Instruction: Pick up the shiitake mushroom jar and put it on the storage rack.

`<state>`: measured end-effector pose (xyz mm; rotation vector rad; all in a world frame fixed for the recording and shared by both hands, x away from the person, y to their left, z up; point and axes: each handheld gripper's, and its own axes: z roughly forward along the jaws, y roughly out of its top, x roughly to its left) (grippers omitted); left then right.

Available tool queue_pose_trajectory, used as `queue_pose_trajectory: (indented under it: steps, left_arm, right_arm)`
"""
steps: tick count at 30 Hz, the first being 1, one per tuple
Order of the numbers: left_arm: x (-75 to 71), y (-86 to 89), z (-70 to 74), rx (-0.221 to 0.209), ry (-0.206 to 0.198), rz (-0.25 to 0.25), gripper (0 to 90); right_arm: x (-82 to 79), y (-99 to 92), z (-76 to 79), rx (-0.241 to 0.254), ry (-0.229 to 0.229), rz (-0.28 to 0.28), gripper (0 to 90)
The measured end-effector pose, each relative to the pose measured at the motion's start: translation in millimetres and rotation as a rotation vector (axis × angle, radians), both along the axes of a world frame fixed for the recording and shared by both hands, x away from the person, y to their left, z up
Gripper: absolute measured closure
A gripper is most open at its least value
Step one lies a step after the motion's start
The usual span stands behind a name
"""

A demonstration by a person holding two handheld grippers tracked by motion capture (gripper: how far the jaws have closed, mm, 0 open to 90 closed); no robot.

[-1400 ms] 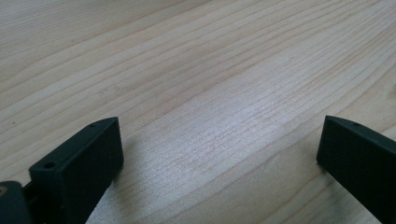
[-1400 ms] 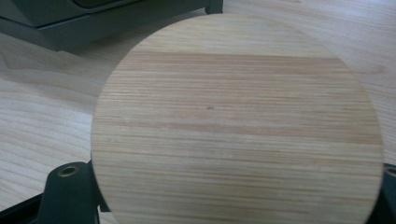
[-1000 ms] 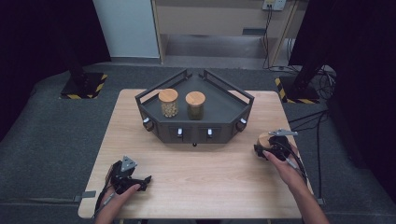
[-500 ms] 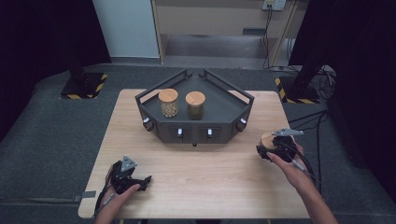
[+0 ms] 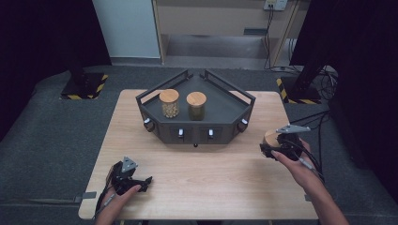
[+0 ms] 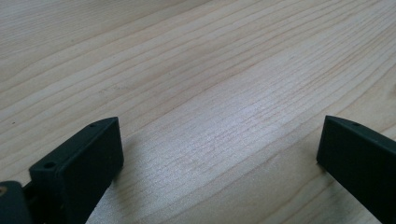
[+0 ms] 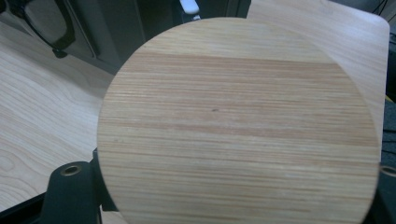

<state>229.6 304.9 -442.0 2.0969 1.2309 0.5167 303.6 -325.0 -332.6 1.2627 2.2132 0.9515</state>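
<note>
My right gripper (image 5: 278,146) is shut on a wooden-lidded jar (image 5: 270,138) held just above the table's right side. In the right gripper view its round wooden lid (image 7: 238,121) covers nearly everything, and the jar's body under it is hidden. The black jaws stand at either side of the lid. Two more jars with wooden lids stand in the dark angular tray (image 5: 220,112): one with pale contents (image 5: 169,103), one with dark contents (image 5: 196,105). My left gripper (image 5: 141,182) rests low at the table's front left. It is open (image 6: 219,154), with bare wood between the jaws.
The tray sits at the back middle of the wooden table (image 5: 211,173) and has knobs and switches along its front face (image 5: 195,133). Cables trail off the table's right edge. Dark floor mat surrounds the table.
My right hand has risen a little with the jar and drifted slightly right. The left gripper has stayed where it was.
</note>
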Motion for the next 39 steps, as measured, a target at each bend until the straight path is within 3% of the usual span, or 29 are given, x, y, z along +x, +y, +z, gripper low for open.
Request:
queue_pose_trajectory:
  steps: [23, 39]
  left_arm:
    - [0.0, 0.0, 0.0, 0.0, 0.0, 0.0, 0.0]
    - [0.0, 0.0, 0.1, 0.001, 0.0, 0.0, 0.0]
  right_arm:
    - [15.8, 38.5, 44.1, -0.025, -0.018, 0.083, 25.5]
    - [32.8, 64.9, 62.2, -0.034, -0.032, 0.119, 25.5]
